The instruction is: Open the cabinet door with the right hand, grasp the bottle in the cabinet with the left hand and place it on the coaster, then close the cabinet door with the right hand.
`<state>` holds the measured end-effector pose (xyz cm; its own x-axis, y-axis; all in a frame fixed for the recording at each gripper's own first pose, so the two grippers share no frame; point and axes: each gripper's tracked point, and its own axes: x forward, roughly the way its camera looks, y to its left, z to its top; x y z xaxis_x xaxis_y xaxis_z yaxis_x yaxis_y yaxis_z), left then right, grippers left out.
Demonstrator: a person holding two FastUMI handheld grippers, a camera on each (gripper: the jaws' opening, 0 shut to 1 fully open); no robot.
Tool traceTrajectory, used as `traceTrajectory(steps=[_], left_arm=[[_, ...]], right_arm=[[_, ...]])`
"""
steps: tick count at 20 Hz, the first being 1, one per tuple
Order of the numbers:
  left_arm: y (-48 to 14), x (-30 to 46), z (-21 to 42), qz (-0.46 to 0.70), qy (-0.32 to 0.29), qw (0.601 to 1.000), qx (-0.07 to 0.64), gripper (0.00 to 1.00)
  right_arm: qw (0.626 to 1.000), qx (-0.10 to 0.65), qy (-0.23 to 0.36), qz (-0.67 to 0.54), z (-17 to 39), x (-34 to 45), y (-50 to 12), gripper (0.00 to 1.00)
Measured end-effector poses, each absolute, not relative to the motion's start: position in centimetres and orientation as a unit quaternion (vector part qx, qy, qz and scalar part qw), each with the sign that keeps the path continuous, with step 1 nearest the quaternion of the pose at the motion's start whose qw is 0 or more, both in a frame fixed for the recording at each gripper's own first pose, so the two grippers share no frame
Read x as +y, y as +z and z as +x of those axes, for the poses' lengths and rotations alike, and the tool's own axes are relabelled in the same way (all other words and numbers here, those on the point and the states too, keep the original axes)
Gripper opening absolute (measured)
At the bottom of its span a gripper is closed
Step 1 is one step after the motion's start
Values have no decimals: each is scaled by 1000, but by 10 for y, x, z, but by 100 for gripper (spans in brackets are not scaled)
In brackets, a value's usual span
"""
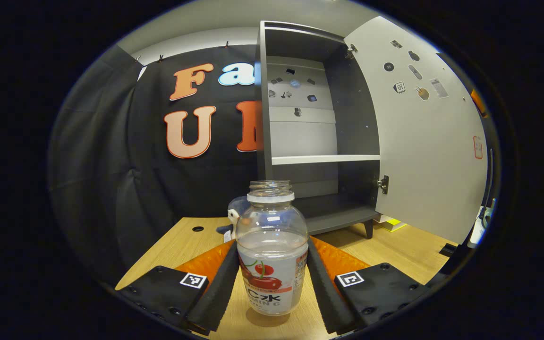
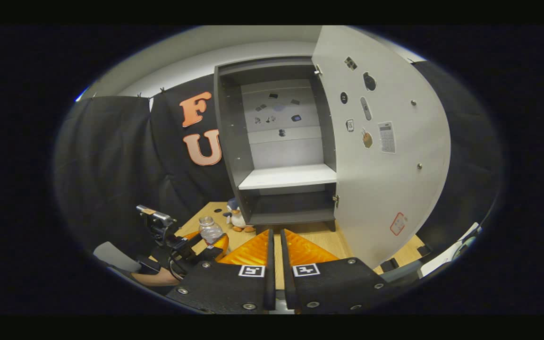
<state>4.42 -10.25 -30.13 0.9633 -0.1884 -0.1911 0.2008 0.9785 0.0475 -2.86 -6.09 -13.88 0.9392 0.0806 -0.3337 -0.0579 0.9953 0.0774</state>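
Note:
A clear bottle (image 1: 272, 245) with a white neck ring, no cap and a cherry label stands upright between my left gripper's (image 1: 272, 243) fingers, which press on both of its sides. Under its base lies a round brownish patch (image 1: 268, 320), coaster or shadow, I cannot tell which. The right gripper view shows the bottle (image 2: 210, 230) low on the table in the left gripper (image 2: 211, 242), left of the cabinet. The dark grey cabinet (image 1: 265, 118) (image 2: 227, 141) has its pale door (image 1: 423, 141) (image 2: 385, 165) swung wide to the right. My right gripper (image 2: 275, 255) is shut on nothing, facing the cabinet's foot.
The cabinet's white shelf (image 2: 286, 177) and floor are bare. A small plush penguin (image 2: 236, 219) (image 1: 233, 215) sits at the cabinet's left foot. The wooden table (image 1: 395, 245) has a cable hole (image 1: 198, 228). A yellow item (image 1: 390, 223) lies under the door. A hand (image 2: 154, 278) holds the left gripper.

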Motion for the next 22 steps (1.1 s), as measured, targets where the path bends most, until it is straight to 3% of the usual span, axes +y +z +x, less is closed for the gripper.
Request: traceTrajectory(steps=[11,20,22], left_arm=[[-405,-92,58,22,-86,986,140,85],[-399,-91,48,39,-75,987,138,87],[-393,-93,44,47,-78,988,127,100]], right_arm=[[965,258,45,31,-13,-41,-212,7],[960,274,46,38,-12,-36,-221,7],[959,277,45,37,-12,-37,-223,7]])
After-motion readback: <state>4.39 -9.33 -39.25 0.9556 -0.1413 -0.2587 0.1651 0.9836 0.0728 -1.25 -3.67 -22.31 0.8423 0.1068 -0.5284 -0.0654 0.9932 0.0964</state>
